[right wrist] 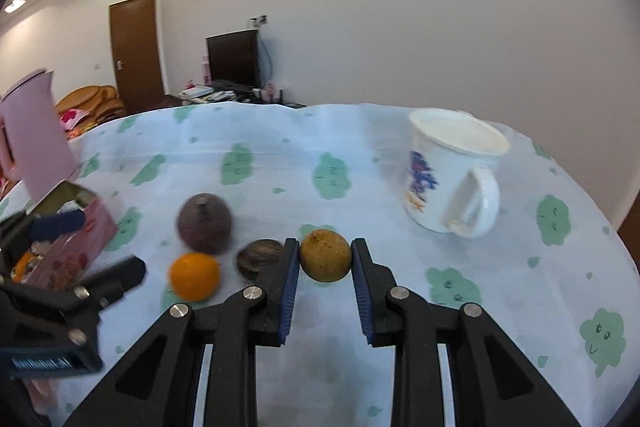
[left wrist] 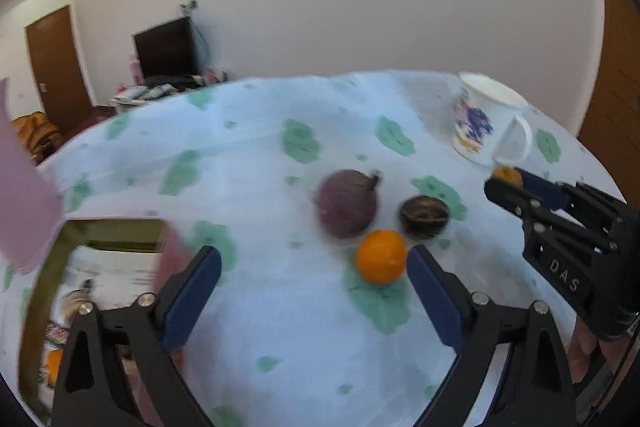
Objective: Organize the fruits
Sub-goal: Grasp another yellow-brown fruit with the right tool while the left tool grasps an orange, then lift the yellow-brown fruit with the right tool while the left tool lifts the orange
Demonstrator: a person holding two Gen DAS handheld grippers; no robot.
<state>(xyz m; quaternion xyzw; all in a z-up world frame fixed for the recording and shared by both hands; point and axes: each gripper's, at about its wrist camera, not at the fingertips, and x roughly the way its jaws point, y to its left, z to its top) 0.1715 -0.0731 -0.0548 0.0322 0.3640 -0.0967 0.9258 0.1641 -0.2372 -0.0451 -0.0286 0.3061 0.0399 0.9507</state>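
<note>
Between the right gripper's [right wrist: 325, 261] blue pads, in the right wrist view, sits a brownish-yellow fruit [right wrist: 325, 255] — both pads press its sides, so the grip is made. Recommendation for the step in hand: keep the squeeze even and carry the fruit level toward the pink tin [right wrist: 76, 243] at lower left, which already shows orange fruit inside, passing above the loose fruit and clear of the other tool. The held fruit is round, dull and mottled, with a small stem nub on top. On the cloth-covered table [right wrist: 480, 247] to its left lie a dark flat-topped fruit [right wrist: 256, 259], a small orange fruit [right wrist: 195, 275] and a purple round fruit [right wrist: 205, 229], close together. A white mug [right wrist: 448, 179] stands well apart at right; a pink kettle [right wrist: 32, 143] at far left.

From the left wrist view, the left gripper [left wrist: 314, 281] stands wide apart and empty. The small orange fruit [left wrist: 381, 257] lies just beside the inner face of one finger [left wrist: 432, 291] — contact cannot be judged through the blur. The purple fruit [left wrist: 347, 207] and dark fruit [left wrist: 424, 217] sit just beyond. The right gripper [left wrist: 505, 179] enters at right, its fruit [left wrist: 507, 175] showing only as an orange-brown sliver.
</note>
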